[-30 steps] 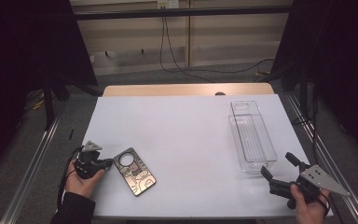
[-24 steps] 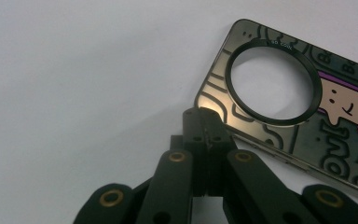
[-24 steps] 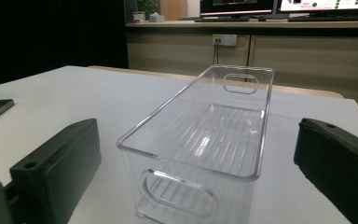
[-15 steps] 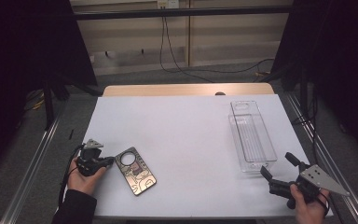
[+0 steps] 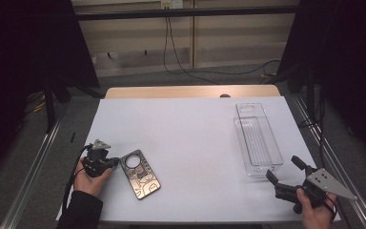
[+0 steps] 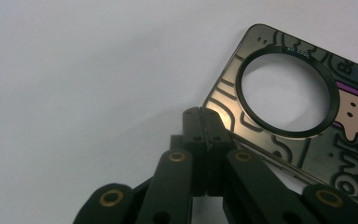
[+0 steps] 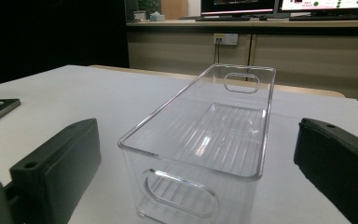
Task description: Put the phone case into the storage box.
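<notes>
A dark, mirror-like plate (image 5: pixel 143 179) with a round hole and cartoon line art lies flat near the table's front left. My left gripper (image 5: pixel 116 162) is shut, its closed tips at the plate's near corner. In the left gripper view the left gripper (image 6: pixel 205 123) meets that corner of the plate (image 6: pixel 317 154); whether it pinches the edge I cannot tell. A clear plastic bin (image 5: pixel 240 133) stands empty at the right. My right gripper (image 5: pixel 282 168) is open just short of its near end. In the right gripper view the right gripper (image 7: pixel 196 158) has its jaws wide either side of the bin (image 7: pixel 177 186).
The white tabletop (image 5: pixel 195 124) has a wooden strip (image 5: pixel 190 91) along its far edge. Metal rails (image 5: pixel 38 157) run along both sides. Black curtains hang left and right, and cables trail on the floor behind.
</notes>
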